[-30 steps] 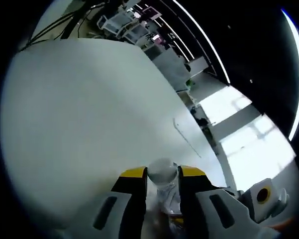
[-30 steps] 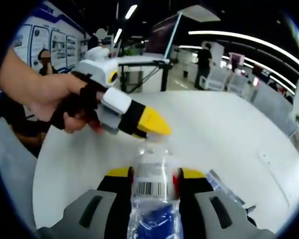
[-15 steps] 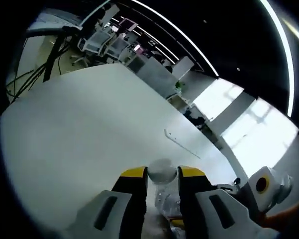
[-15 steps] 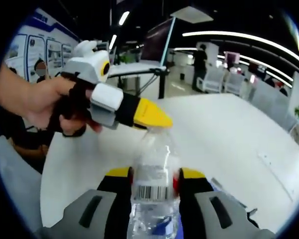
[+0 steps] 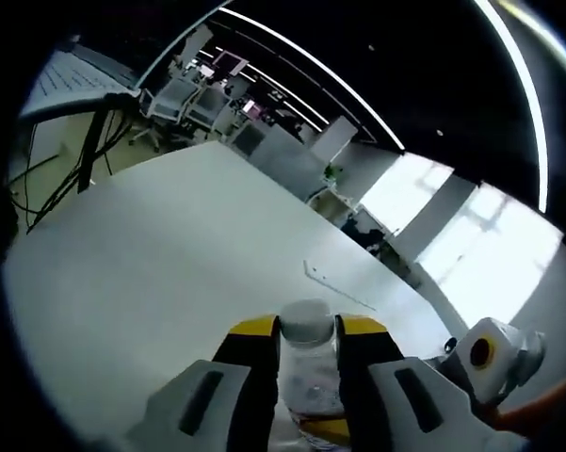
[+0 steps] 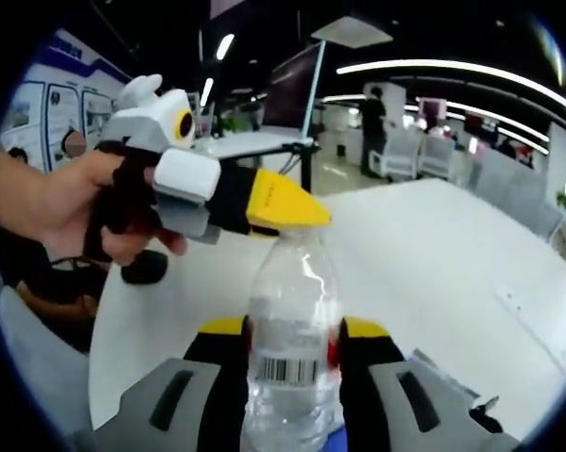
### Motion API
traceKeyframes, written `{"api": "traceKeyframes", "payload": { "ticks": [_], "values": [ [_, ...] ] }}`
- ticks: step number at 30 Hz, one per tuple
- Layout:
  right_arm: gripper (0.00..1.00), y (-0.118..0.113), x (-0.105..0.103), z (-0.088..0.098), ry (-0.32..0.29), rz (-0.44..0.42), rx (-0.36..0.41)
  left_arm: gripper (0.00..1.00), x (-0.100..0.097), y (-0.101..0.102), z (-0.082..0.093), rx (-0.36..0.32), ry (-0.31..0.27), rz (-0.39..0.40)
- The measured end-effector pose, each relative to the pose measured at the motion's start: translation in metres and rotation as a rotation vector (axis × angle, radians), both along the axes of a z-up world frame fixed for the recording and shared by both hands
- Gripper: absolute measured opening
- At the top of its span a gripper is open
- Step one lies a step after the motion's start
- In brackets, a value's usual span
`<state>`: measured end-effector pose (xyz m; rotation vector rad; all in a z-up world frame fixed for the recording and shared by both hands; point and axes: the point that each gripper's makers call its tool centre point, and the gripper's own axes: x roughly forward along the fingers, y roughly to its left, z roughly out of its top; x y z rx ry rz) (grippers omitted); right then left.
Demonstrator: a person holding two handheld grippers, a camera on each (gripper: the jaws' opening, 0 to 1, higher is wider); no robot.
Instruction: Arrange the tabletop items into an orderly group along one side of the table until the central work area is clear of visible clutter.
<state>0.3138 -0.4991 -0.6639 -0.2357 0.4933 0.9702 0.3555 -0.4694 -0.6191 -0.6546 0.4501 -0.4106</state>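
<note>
Bottle (image 6: pixel 292 330): clear plastic, upright, held above the white table (image 6: pixel 433 254).
Cap (image 5: pixel 308 323): white, pinched between the left gripper's (image 5: pixel 307 331) yellow-tipped jaws.
Right gripper (image 6: pixel 292 341): jaws clamp the body at its barcode label.
Hand (image 6: pixel 61 212): grips the left tool, at left.
Far side: chairs, probably desks.

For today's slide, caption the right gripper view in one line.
Right gripper clamps a clear bottle upright while left gripper grips its cap.

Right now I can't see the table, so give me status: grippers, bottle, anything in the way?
Right gripper shut on the clear water bottle. Left gripper shut on its white cap. Bottle held above white table. Nothing blocking.
</note>
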Motion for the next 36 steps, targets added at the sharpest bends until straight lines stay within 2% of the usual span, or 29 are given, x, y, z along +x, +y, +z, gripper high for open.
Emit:
{"api": "traceKeyframes", "payload": {
  "ticks": [14,22,36],
  "values": [
    [0.32,0.010,-0.001,0.000,0.020,-0.001,0.023,0.21,-0.005,-0.004,0.014,0.134,-0.066,-0.068],
    [0.33,0.018,-0.002,0.003,0.011,0.019,0.025,0.22,-0.013,-0.008,0.026,0.256,-0.128,-0.137],
    [0.34,0.019,-0.010,0.003,-0.026,0.063,0.009,0.22,-0.027,-0.013,0.030,0.320,-0.145,-0.180]
  ]
}}
